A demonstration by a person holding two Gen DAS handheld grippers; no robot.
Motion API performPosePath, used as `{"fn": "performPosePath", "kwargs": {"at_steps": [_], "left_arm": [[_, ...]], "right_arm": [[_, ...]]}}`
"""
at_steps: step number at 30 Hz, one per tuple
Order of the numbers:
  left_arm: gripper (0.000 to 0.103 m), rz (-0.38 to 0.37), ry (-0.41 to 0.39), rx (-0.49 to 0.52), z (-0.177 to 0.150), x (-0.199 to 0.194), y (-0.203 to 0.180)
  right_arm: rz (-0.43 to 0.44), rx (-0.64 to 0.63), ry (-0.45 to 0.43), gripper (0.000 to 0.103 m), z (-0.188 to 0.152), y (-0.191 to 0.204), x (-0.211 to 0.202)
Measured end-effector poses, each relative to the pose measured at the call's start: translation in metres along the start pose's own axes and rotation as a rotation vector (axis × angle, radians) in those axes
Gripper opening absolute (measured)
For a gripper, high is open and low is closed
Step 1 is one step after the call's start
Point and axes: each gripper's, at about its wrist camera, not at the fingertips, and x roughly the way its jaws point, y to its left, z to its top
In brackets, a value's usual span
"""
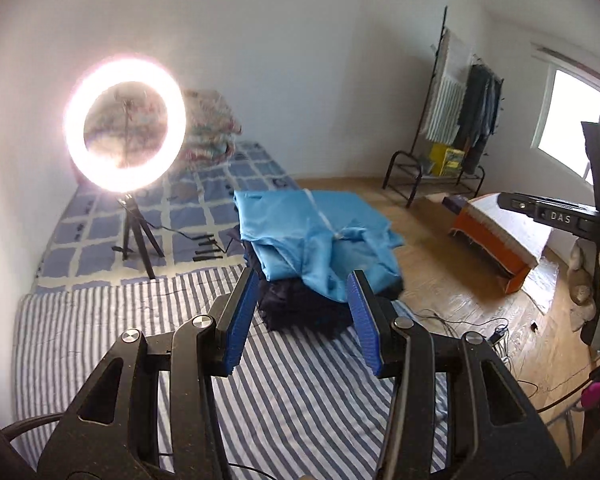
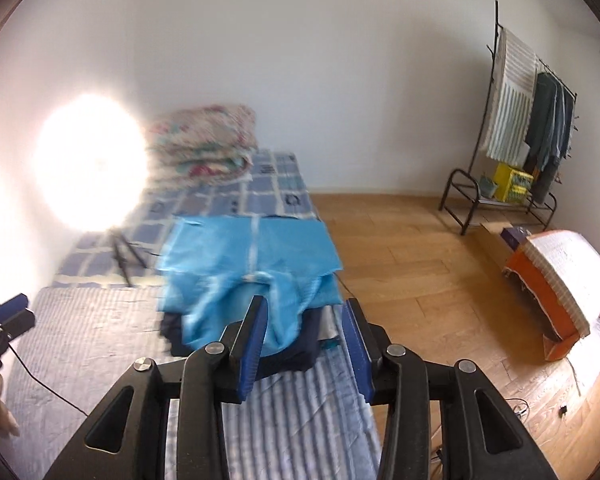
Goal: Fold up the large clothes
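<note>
A folded light blue garment lies on top of a pile of dark navy clothes on the bed. In the right wrist view the blue garment sits on the navy pile. My left gripper is open and empty, held above the striped sheet just short of the pile. My right gripper is open and empty, close to the pile's near edge. The left gripper also shows at the left edge of the right wrist view.
A lit ring light on a tripod stands on the bed. A folded floral quilt lies at the bed's far end. A clothes rack and an orange box stand on the wooden floor. Cables lie on the floor.
</note>
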Motion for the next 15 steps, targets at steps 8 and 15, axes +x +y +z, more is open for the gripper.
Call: {"fn": "performPosePath", "kwargs": {"at_steps": [8,15], "left_arm": [[0.047,0.043,-0.064,0.069,-0.034,-0.104,-0.029],[0.047,0.049,-0.103,0.069,-0.081,-0.162,-0.04]], "right_arm": [[0.034,-0.052,-0.057,0.04,-0.043,0.053,-0.087],[0.071,-0.053,-0.09,0.04,-0.097,0.086,-0.128]]}}
